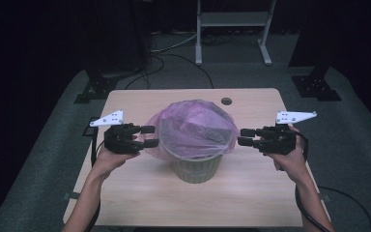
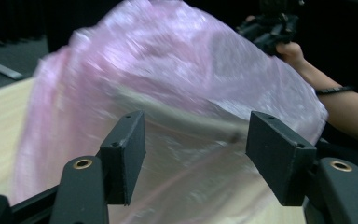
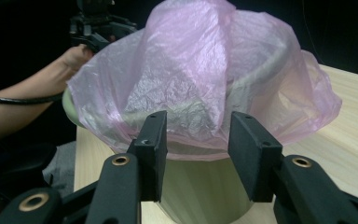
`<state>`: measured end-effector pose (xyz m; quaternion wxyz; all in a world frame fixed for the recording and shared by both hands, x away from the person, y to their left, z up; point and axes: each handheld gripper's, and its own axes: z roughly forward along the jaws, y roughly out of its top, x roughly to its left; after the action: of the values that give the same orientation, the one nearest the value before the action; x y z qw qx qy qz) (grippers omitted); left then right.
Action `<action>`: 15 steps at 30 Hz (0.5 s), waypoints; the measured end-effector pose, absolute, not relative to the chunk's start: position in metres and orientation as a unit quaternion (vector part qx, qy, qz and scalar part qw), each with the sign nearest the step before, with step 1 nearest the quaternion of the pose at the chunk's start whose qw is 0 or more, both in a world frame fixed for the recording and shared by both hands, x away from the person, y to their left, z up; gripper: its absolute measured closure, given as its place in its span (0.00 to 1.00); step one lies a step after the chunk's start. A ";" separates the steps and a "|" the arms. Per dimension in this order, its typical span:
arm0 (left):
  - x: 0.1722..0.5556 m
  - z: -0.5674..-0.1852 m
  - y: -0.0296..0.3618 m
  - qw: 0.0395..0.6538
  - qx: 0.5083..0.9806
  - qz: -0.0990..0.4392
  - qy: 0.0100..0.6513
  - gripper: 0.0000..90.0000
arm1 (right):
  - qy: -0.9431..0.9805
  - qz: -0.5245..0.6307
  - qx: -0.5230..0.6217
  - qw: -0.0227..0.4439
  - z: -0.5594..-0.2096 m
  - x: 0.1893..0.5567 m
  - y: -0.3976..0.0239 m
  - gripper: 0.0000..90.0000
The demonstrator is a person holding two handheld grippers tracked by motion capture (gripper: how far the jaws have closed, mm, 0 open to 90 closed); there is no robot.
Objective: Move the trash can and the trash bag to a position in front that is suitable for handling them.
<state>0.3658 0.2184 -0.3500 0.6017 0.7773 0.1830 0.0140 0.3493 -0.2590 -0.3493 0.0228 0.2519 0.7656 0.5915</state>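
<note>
A pale green bin [image 1: 196,169] stands in the middle of the wooden table, lined with a thin pink plastic bag [image 1: 193,126] that puffs up over its rim and hangs down the sides. My left gripper [image 1: 149,136] is level at the bag's left edge and my right gripper [image 1: 245,137] at its right edge, both pointing inward. In the left gripper view the jaws [image 2: 198,126] stand apart in front of the blurred bag [image 2: 168,84]. In the right gripper view the jaws [image 3: 198,121] are also apart, just short of the bag [image 3: 200,70] and bin [image 3: 205,186].
The table [image 1: 140,193] has a small round hole [image 1: 226,101] at its far side. Beyond it on the grey floor stand a white frame [image 1: 232,29] and two black stand bases [image 1: 94,89] [image 1: 316,87]. Cables trail from both grippers.
</note>
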 end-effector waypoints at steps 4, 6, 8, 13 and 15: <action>0.364 -0.352 0.215 0.595 0.782 0.013 0.183 0.38 | 0.780 0.576 0.246 0.027 -0.350 0.350 -0.251 0.69; 0.365 -0.354 0.216 0.594 0.783 0.007 0.185 0.38 | 0.783 0.573 0.243 0.024 -0.351 0.350 -0.248 0.73; 0.363 -0.355 0.217 0.590 0.786 0.001 0.183 0.42 | 0.782 0.574 0.241 0.022 -0.351 0.350 -0.248 0.79; 0.357 -0.361 0.217 0.604 0.781 -0.011 0.161 0.60 | 0.786 0.571 0.236 0.016 -0.351 0.346 -0.246 0.97; 0.354 -0.362 0.216 0.611 0.777 -0.001 0.154 0.73 | 0.788 0.567 0.238 0.018 -0.350 0.344 -0.245 1.00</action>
<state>0.3541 0.2161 -0.3622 0.6109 0.7765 0.1543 -0.0009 0.3440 -0.2449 -0.3500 0.0179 0.2384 0.7880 0.5674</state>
